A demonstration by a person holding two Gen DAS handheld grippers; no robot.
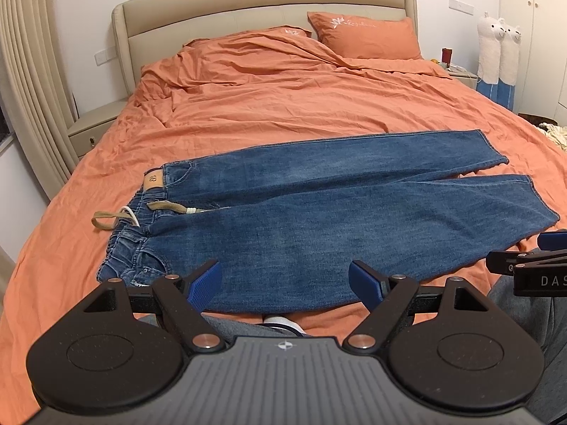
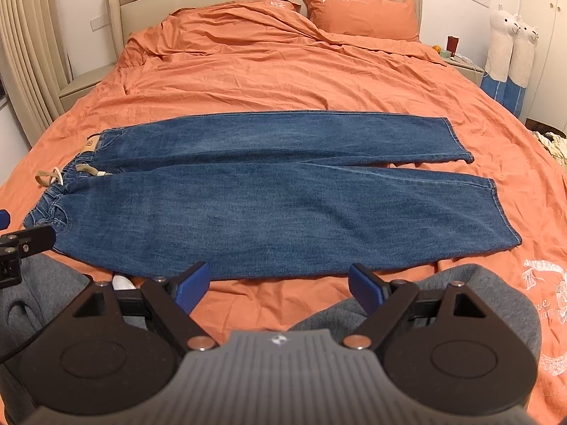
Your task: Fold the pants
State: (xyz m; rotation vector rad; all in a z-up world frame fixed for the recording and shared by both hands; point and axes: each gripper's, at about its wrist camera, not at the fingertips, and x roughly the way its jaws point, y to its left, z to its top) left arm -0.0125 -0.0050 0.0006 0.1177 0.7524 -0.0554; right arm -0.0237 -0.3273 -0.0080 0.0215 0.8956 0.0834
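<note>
From the left wrist we see our left gripper (image 1: 285, 281) spread wide and empty over the near edge of the jeans (image 1: 319, 212), which lie flat across the orange bed (image 1: 283, 106), waistband to the left. From the right wrist our right gripper (image 2: 278, 288) is likewise released, short of the jeans (image 2: 265, 191); the tan drawstring (image 2: 46, 179) seems to trail off the waistband.

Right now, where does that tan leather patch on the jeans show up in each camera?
Left wrist view: tan patch left of centre, at the waistband's far corner.
Right wrist view: tan patch far left, same corner.
Shared landmark: the khaki drawstring just nearer the camera.
</note>
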